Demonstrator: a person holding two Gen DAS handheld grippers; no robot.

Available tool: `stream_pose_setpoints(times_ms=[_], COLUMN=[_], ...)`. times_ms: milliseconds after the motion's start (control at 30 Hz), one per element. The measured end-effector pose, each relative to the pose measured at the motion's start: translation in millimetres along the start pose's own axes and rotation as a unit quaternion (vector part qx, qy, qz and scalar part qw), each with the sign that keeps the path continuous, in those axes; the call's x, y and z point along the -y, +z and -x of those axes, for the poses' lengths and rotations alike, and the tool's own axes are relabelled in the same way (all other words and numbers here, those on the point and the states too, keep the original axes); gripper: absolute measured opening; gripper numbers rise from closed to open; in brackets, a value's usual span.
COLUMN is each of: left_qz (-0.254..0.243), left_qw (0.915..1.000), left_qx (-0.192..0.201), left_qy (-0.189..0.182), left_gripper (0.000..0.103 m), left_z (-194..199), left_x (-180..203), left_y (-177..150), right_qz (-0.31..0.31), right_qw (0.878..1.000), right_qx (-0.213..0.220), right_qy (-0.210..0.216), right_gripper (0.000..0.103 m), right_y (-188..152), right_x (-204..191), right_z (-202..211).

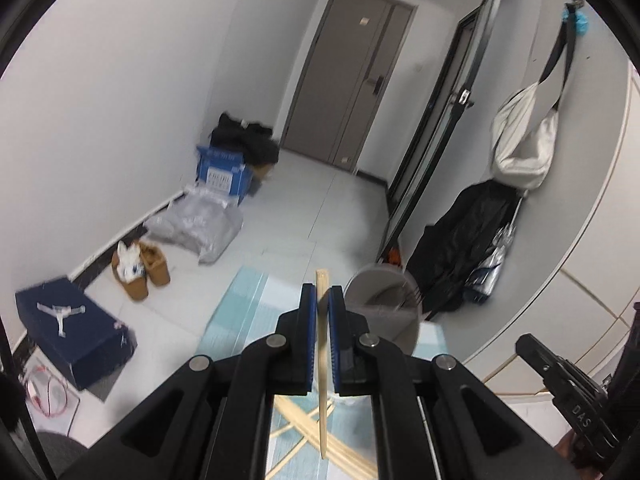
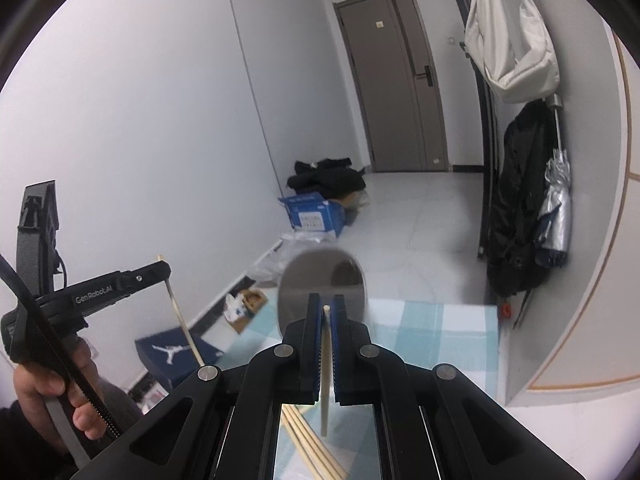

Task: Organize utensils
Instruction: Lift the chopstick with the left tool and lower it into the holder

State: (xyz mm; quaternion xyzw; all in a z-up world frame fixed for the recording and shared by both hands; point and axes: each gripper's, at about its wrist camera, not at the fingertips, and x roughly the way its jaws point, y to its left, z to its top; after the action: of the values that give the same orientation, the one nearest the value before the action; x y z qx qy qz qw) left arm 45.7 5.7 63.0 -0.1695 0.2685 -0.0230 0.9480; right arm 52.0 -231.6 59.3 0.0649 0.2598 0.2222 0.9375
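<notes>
1. Your left gripper [image 1: 322, 300] has its jaws pinching one chopstick [image 1: 322, 360], whose long axis runs almost upright with the tip hanging down. The grey utensil holder [image 1: 384, 300] stands just right of and beyond the jaws, near the cloth's far edge.
2. Your right gripper [image 2: 326, 308] likewise pinches a second chopstick [image 2: 325, 368] upright, the holder [image 2: 320, 284] straight ahead, probably nearer this hand.
3. Loose chopsticks [image 2: 312, 440] lie on the checked cloth [image 2: 432, 332] below.

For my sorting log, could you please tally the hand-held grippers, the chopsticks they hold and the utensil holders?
Hand-held grippers: 2, left hand-held gripper, right hand-held gripper
Held chopsticks: 2, left chopstick, right chopstick
Grey utensil holder: 1
Total: 5
</notes>
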Motion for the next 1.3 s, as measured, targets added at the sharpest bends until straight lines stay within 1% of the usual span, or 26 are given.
stream_pose_setpoints(times_ms=[200,333,533,667,733,900,967,1100,1300], left_qz=[-0.005,-0.007,0.007,0.007,0.006,-0.012,-0.027,-0.050,-0.087], left_qw=[0.9994,0.9986,0.9974,0.9966,0.9965,0.9969,0.9968,0.9969,0.9946], left_qx=[0.031,0.046,0.064,0.074,0.073,0.069,0.065,0.044,0.019], left_qy=[-0.014,-0.024,-0.033,-0.035,-0.040,-0.036,-0.036,-0.043,-0.053], left_gripper=[0.003,0.003,0.003,0.003,0.003,0.003,0.003,0.003,0.003], left_z=[4,-2,-19,-33,-42,-66,-75,-90,-99], left_x=[11,16,17,20,20,22,24,24,31], left_y=[24,40,62,70,73,74,72,70,68], right_qz=[0.004,0.012,0.006,0.004,0.002,0.002,0.007,0.024,0.035], right_qw=[0.999,0.999,0.999,0.999,0.998,0.998,0.998,0.998,0.998], right_qx=[0.026,0.039,0.043,0.045,0.045,0.044,0.042,0.032,0.013], right_qy=[0.019,0.019,0.026,0.028,0.032,0.041,0.044,0.046,0.050], right_gripper=[0.003,0.003,0.003,0.003,0.003,0.003,0.003,0.003,0.003], right_y=[44,71,109,126,133,139,138,130,113], right_x=[-1,-2,6,10,12,14,13,8,8], right_z=[6,5,-10,-24,-34,-57,-66,-83,-105])
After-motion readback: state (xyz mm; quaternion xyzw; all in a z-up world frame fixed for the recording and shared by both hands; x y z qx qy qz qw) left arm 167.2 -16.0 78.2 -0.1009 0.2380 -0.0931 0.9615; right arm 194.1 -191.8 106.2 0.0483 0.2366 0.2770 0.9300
